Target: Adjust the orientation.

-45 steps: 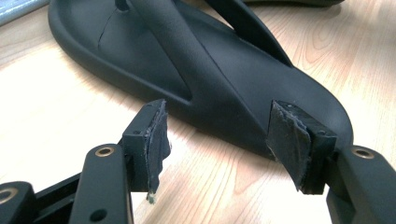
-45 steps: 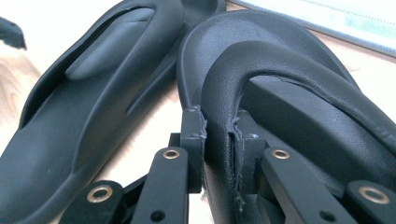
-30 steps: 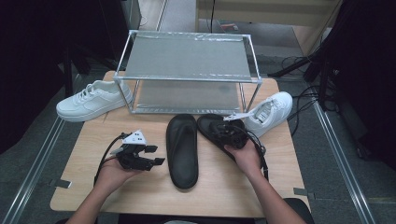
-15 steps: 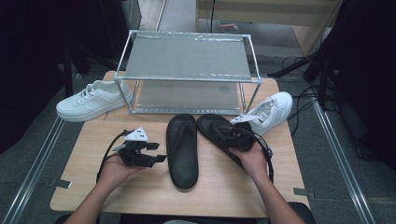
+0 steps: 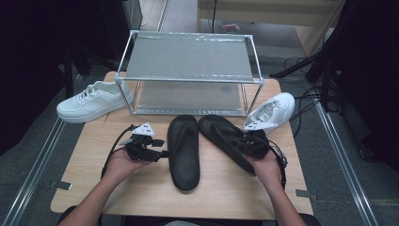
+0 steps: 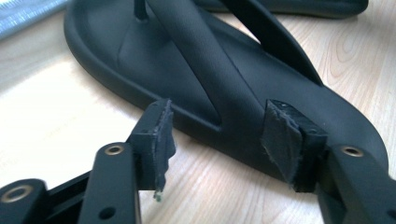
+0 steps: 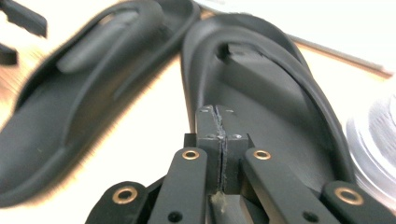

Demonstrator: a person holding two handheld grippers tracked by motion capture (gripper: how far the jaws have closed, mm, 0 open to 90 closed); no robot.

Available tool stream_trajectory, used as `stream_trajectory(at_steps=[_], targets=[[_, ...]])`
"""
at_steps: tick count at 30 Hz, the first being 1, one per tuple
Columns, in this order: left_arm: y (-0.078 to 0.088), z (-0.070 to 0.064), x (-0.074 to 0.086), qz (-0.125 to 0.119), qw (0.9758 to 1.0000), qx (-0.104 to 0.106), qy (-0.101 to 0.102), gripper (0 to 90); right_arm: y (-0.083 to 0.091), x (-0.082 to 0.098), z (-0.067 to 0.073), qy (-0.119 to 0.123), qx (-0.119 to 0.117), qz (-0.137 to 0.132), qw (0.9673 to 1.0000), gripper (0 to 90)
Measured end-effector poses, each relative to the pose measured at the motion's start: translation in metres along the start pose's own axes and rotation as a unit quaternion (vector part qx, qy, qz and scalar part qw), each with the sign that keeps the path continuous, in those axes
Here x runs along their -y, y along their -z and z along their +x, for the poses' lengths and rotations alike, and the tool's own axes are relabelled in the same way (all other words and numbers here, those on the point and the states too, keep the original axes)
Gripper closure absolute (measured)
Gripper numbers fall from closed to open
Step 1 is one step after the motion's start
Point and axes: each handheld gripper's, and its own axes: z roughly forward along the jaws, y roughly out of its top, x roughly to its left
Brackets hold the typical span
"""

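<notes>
Black rubber flip-flops lie side by side on your light wooden desk (image 5: pixel 221 188) in the high view: the left black flip-flop (image 5: pixel 183 150) lies lengthwise at the middle, and the right black flip-flop (image 5: pixel 223 136) is angled, with its toe towards the metal two-tier shoe rack (image 5: pixel 188 70) behind. A white sneaker on the left (image 5: pixel 91 101) sits at the desk's left edge beside the rack, and a white sneaker on the right (image 5: pixel 270 113) lies tilted at the rack's right front corner, near the angled flip-flop. Your left gripper (image 5: pixel 160 148) points right, just beside the left flip-flop's edge; your right gripper (image 5: pixel 242 143) rests over the heel part of the angled flip-flop. In the left gripper view, your left gripper (image 6: pixel 219 140) has its jaws spread wide with nothing between them, and the left flip-flop (image 6: pixel 210 79) lies just beyond the pads (image 6: pixel 161 135), its strap running across the footbed. In the right gripper view, your right gripper (image 7: pixel 219 126) has its jaws pressed together pad to pad, with nothing visibly between them, hovering over the right flip-flop (image 7: pixel 271 98), with the other flip-flop (image 7: pixel 93 84) blurred to its left on the desk (image 7: pixel 154 140).
</notes>
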Motion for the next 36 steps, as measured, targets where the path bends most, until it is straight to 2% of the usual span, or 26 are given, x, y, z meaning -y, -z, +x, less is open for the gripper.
stream_trajectory(at_steps=[3, 5, 7, 9, 10, 12, 17, 20, 22, 27, 33, 35, 36], targets=[[-0.001, 0.002, -0.001, -0.004, 1.0000, -0.004, 0.003, 51.0, -0.001, 0.003, 0.000, 0.001, 0.005, 0.010, 0.9999, 90.0], [-0.002, 0.004, -0.001, 0.002, 1.0000, -0.005, 0.005, 58.5, -0.003, 0.004, 0.001, 0.006, 0.008, 0.016, 0.9998, 90.0], [-0.004, 0.008, 0.000, 0.006, 0.9998, 0.003, 0.018, 71.4, -0.005, 0.005, 0.002, 0.014, 0.014, 0.020, 0.9996, 90.0], [-0.007, 0.012, 0.000, 0.012, 0.9991, 0.014, 0.038, 80.5, -0.006, 0.006, 0.004, 0.015, 0.014, 0.023, 0.9995, 90.0], [-0.009, 0.013, -0.001, 0.017, 0.9990, 0.015, 0.039, 83.4, -0.006, 0.005, 0.005, 0.012, 0.014, 0.025, 0.9995, 90.0], [-0.013, 0.013, -0.002, 0.031, 0.9991, 0.002, 0.030, 84.6, -0.006, 0.005, 0.004, 0.013, 0.013, 0.024, 0.9995, 90.0], [-0.022, 0.013, -0.005, 0.044, 0.9988, -0.004, 0.021, 84.0, -0.007, 0.004, 0.004, 0.007, 0.009, 0.024, 0.9997, 90.0], [-0.022, 0.014, -0.005, 0.045, 0.9988, -0.004, 0.022, 84.3, -0.009, 0.004, 0.006, 0.009, 0.006, 0.024, 0.9996, 90.0], [-0.022, 0.014, -0.005, 0.044, 0.9988, -0.003, 0.023, 84.5, -0.010, 0.003, 0.008, 0.003, -0.004, 0.026, 0.9997, 90.0], [-0.023, 0.012, -0.005, 0.044, 0.9988, -0.005, 0.021, 86.7, -0.016, 0.001, 0.016, 0.016, -0.008, 0.023, 0.9996, 90.0], [-0.023, 0.011, -0.005, 0.046, 0.9988, -0.006, 0.018, 87.7, -0.018, 0.000, 0.017, 0.015, -0.009, 0.023, 0.9996, 90.0], [-0.024, 0.010, -0.005, 0.043, 0.9987, 0.015, 0.023, 87.9, -0.018, 0.000, 0.015, 0.008, -0.013, 0.023, 0.9996, 90.0], [-0.026, 0.008, -0.005, 0.044, 0.9987, 0.017, 0.019, 87.9, -0.018, 0.000, 0.014, 0.004, -0.015, 0.023, 0.9996, 90.0]])
